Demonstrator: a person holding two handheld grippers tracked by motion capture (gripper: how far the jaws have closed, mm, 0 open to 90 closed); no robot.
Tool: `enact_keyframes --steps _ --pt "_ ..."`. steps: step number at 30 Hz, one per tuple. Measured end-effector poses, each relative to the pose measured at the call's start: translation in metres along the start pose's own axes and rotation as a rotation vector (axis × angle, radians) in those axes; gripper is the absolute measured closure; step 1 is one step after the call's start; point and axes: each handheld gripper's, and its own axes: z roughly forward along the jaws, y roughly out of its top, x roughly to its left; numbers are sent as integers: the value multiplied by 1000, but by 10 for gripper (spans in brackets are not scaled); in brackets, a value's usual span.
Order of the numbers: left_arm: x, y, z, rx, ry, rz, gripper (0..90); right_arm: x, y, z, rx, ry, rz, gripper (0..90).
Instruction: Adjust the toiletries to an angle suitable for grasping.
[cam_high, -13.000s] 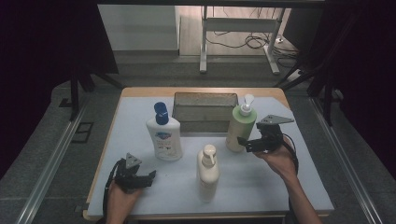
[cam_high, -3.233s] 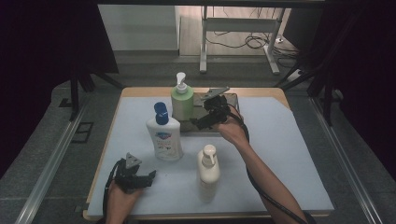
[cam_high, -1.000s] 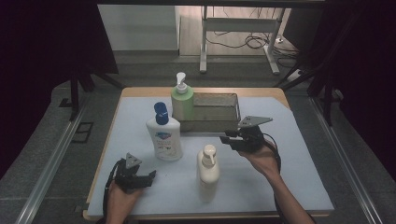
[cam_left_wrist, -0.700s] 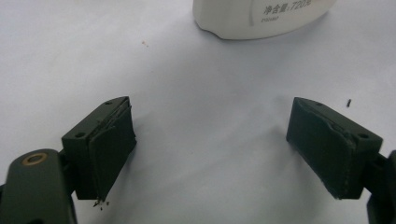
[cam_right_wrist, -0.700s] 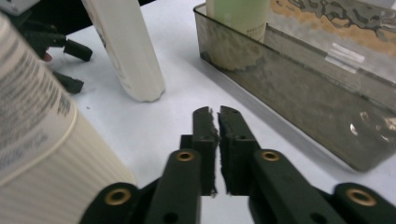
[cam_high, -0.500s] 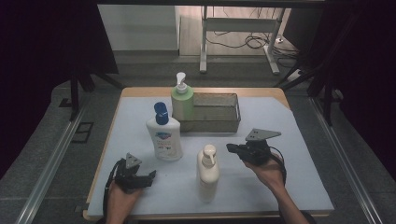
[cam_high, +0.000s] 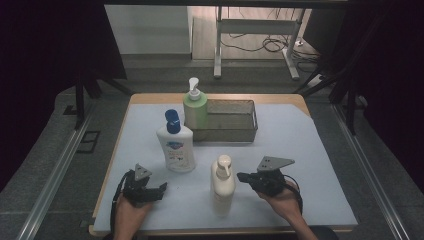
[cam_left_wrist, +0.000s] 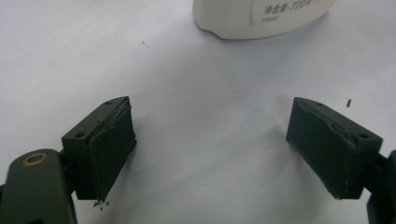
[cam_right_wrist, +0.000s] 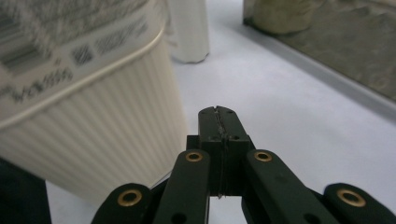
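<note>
A white lotion bottle with a blue cap stands on the pale worktop. Behind it, a green pump bottle stands inside the left end of a wire mesh basket. Cables trail across the floor beyond.

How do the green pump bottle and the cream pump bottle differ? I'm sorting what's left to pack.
The green pump bottle stands in the mesh basket at its left end; the cream pump bottle stands on the table's white mat, beside the shut right gripper. Green is far, cream near. Both are upright, with pump tops.
</note>
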Motion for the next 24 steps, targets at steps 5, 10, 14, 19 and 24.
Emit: enact_keyframes --steps 5,10,14,19,24 --pt "0 0 0 0 0 0 149 8 -7 7 13 9 0 894" --pt "0 0 0 0 0 0 149 15 -10 14 23 25 -13 894" --pt "0 0 0 0 0 0 149 17 -9 20 25 43 -12 895" --pt "0 0 0 0 0 0 149 15 -8 24 16 56 5 895" --pt "0 0 0 0 0 0 149 12 -9 30 27 67 22 895"
